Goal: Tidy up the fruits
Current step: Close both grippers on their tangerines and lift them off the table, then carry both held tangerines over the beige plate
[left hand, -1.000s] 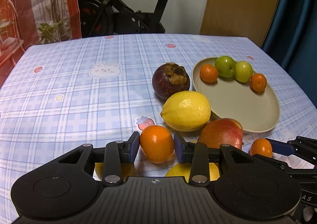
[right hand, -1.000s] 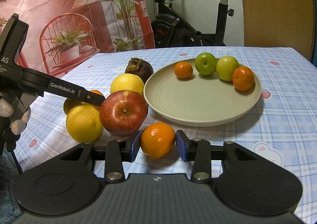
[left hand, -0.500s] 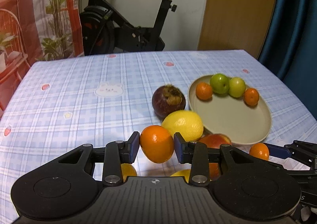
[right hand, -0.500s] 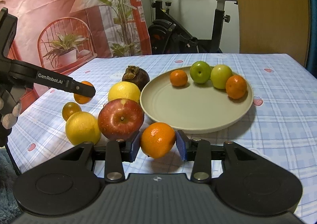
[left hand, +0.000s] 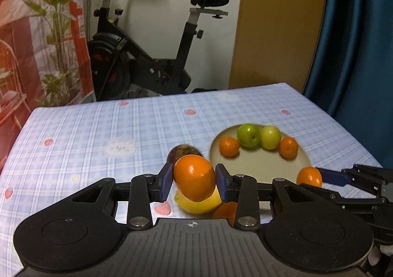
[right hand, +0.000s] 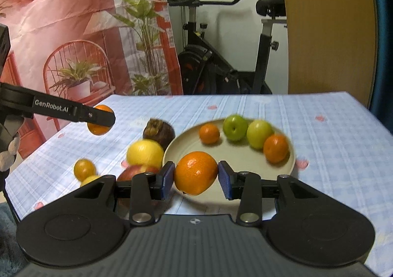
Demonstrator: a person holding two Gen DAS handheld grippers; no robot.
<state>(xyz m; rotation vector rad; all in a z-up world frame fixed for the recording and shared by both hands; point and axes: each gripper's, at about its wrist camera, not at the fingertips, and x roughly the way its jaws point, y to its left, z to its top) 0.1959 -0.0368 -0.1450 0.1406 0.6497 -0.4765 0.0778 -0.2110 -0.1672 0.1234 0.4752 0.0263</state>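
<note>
**Both claws lifted, one orange in each**

Behind your table stand a black exercise bike [left hand: 152, 56] against the white wall, a wooden door [left hand: 277, 21] and a dark blue curtain [left hand: 356, 39]. Blue-checked tablecloth [left hand: 98, 129] covers the table, and the round beige plate [right hand: 245, 154] sits on it toward your right side.

Your left gripper [left hand: 194, 182] is clamped on a round orange [left hand: 194, 180], both blue pads pressed to its sides, and holds it clear of the cloth above the yellow lemon [left hand: 199, 204]. Your right gripper [right hand: 196, 176] has its pads against a second orange [right hand: 195, 172], gripping it in front of the plate's near rim; from the left wrist view that fruit [left hand: 309, 177] shows at the tip of the right gripper's fingers.

On the plate lie two small oranges [right hand: 209, 133] [right hand: 275, 148] with a green apple [right hand: 235, 127] and a yellow-green apple [right hand: 259, 134] touching each other between them. Just left of the plate rest the dark purple mangosteen [right hand: 159, 132], the lemon and the red apple [right hand: 137, 172], partly hidden by your right gripper's fingers. A small yellow-orange fruit [right hand: 84, 169] sits farther left, apart from the group.
</note>
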